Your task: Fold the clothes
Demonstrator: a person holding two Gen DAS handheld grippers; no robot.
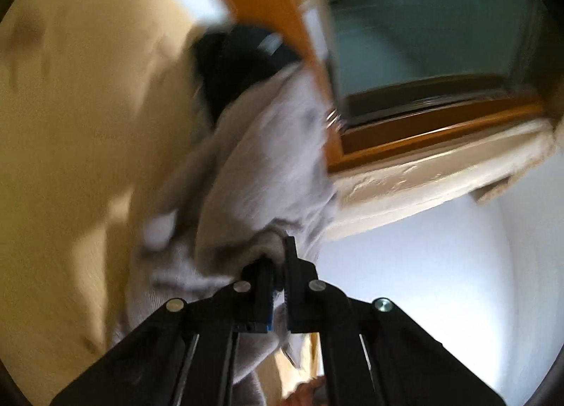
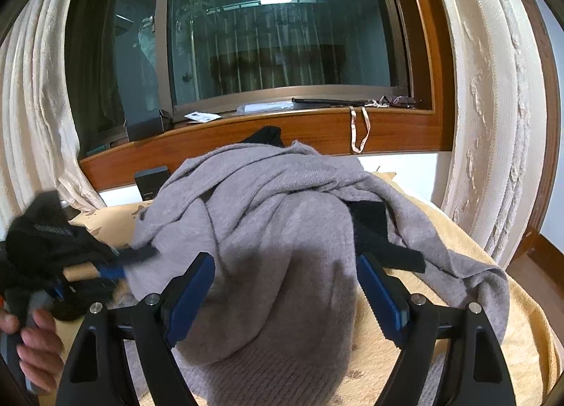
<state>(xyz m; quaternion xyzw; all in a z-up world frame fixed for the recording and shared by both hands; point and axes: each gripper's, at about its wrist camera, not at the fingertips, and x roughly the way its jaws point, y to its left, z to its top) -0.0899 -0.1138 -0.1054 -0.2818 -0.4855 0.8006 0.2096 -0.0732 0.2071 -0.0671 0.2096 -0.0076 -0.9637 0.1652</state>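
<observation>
Grey sweater (image 2: pixel 268 229) on yellow bedspread (image 2: pixel 493 300) — dark window (image 2: pixel 282 36), cream curtains (image 2: pixel 493 88).

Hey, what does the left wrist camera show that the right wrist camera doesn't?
Only the left wrist view shows the left gripper shut on the grey sweater, up close. Only the right wrist view shows the right gripper open over the sweater, a cord loop on the sill, and the holding hand. Both show the sweater, yellow cover and window.

This is a room in a home, probably a bedroom. There is a window (image 2: pixel 282 36) with a wooden frame, cream curtains (image 2: pixel 493 106) at both sides, and a yellow bedspread (image 2: pixel 458 247) with clothes (image 2: pixel 268 201) on it.
</observation>
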